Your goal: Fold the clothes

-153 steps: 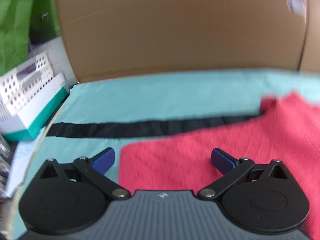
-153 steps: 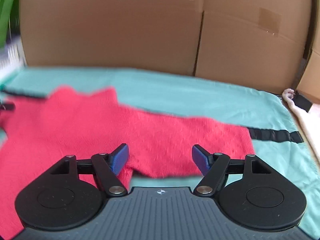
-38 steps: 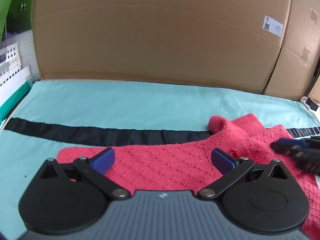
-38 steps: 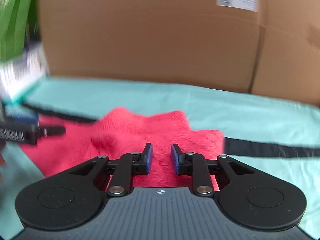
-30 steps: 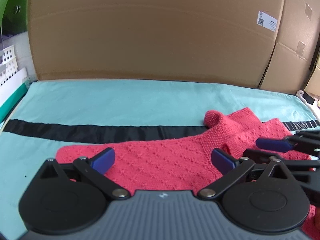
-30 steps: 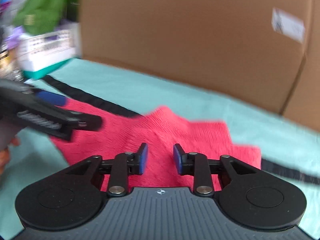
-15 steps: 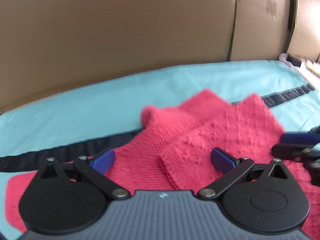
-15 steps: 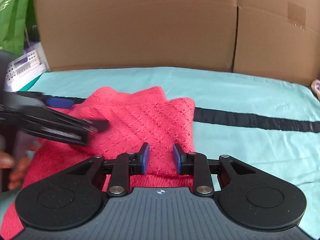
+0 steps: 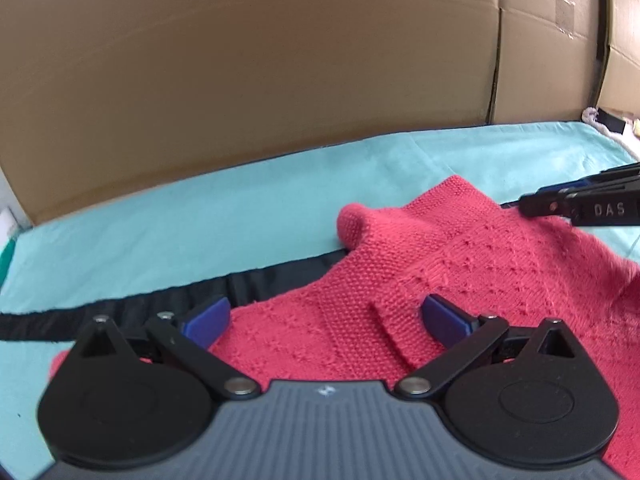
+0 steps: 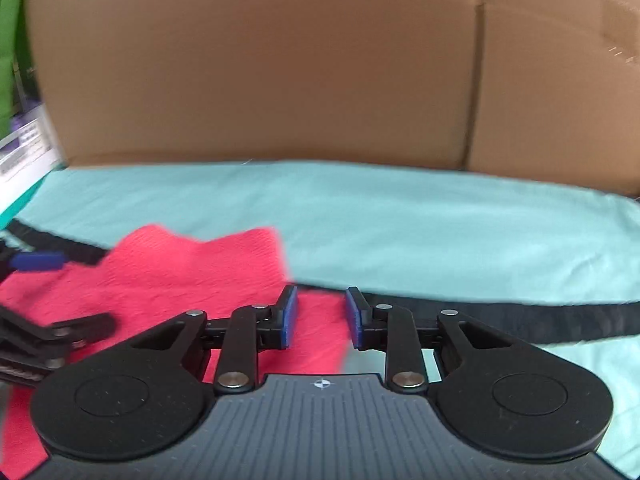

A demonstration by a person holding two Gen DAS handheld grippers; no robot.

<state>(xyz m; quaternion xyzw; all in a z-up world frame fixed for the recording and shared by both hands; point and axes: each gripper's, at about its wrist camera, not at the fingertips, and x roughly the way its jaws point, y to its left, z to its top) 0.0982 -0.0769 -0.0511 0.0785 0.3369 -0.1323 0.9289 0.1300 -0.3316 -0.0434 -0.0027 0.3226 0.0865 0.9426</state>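
Both tongs (image 9: 324, 318) over seemingly unheld sweater (image 9: 460, 280)

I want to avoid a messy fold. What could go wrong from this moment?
1. The left hand-held gripper stands open above the red sweater, so nothing pins the folded sleeve, and it may slide back.
2. The right hand-held gripper, jaws narrow, sits at the sweater's edge near the black strap; it might snag that.

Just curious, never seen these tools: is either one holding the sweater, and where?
Nothing is held. The left gripper is wide open and the right gripper narrowly open, both over the red sweater.
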